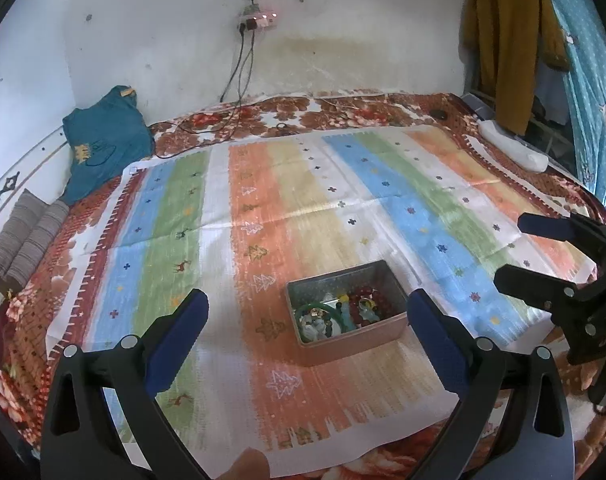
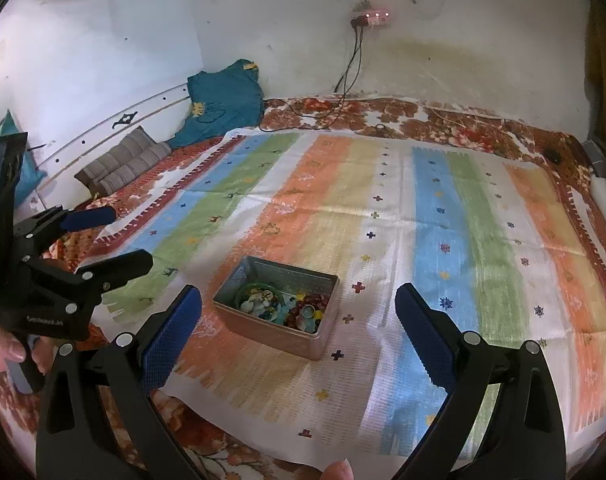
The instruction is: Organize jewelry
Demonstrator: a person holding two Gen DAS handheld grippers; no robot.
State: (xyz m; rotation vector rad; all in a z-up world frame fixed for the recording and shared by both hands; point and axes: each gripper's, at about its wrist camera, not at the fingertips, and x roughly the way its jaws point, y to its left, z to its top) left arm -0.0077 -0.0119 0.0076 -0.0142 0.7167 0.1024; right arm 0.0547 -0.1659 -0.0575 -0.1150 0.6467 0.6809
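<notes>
A grey metal tin (image 1: 387,322) stands on the striped mat (image 1: 263,200). It holds mixed jewelry (image 1: 343,312): a green bangle, red beads, blue pieces. My left gripper (image 1: 307,320) is open and empty, held above the mat just short of the tin. My right gripper (image 2: 299,316) is open and empty, above the mat with the tin (image 2: 303,342) between and beyond its fingers. The jewelry (image 2: 283,306) shows there too. Each gripper shows in the other's view: the right (image 1: 515,248) at the right edge, the left (image 2: 119,236) at the left edge.
The mat lies on a floral bedspread (image 1: 263,116). A teal cloth (image 1: 103,140) and a striped cushion (image 1: 27,240) lie at the left. Cables (image 1: 239,80) hang from a wall socket. A mustard garment (image 1: 511,40) and a blue curtain hang at the right.
</notes>
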